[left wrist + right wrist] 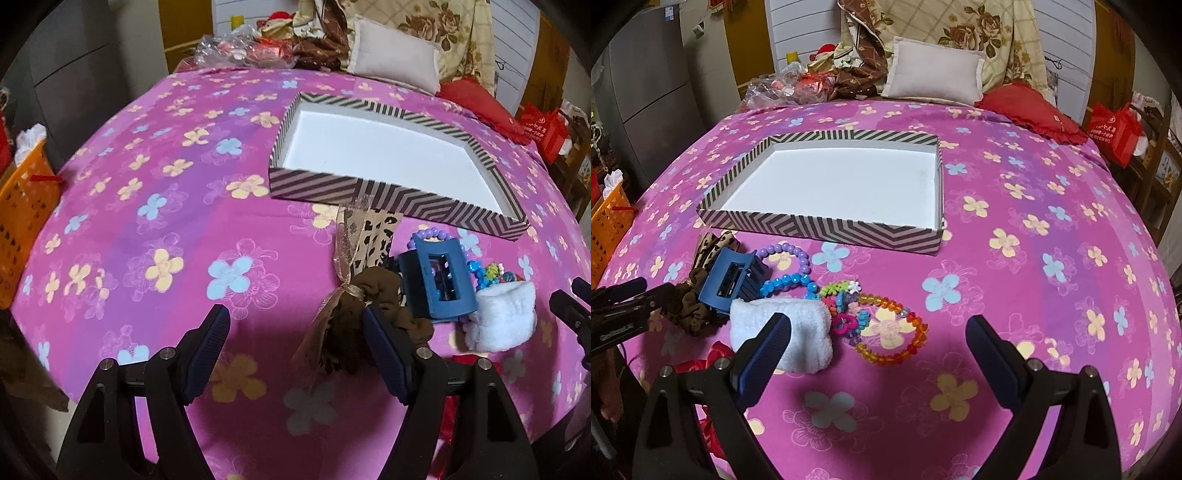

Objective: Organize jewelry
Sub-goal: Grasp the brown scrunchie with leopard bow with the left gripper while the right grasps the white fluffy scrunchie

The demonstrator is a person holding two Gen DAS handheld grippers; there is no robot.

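Observation:
A striped shallow box (399,201) (820,225) with a white inside lies on the pink flowered bedspread, nothing in it. In front of it sits a small heap: a blue claw clip (441,280) (733,278), a brown scrunchie with a sheer ribbon (354,295) (690,310), a white fluffy scrunchie (504,319) (798,332), a purple bead bracelet (430,234) (792,253), a blue bead bracelet (786,282) and an orange bead bracelet (897,332). My left gripper (295,332) is open, its right finger beside the brown scrunchie. My right gripper (877,343) is open just short of the heap.
An orange basket (22,221) (607,221) stands off the bed's left edge. A white pillow (934,75), a red cushion (1034,109), folded bedding and plastic bags crowd the far end. A red bag (1115,129) sits at the right.

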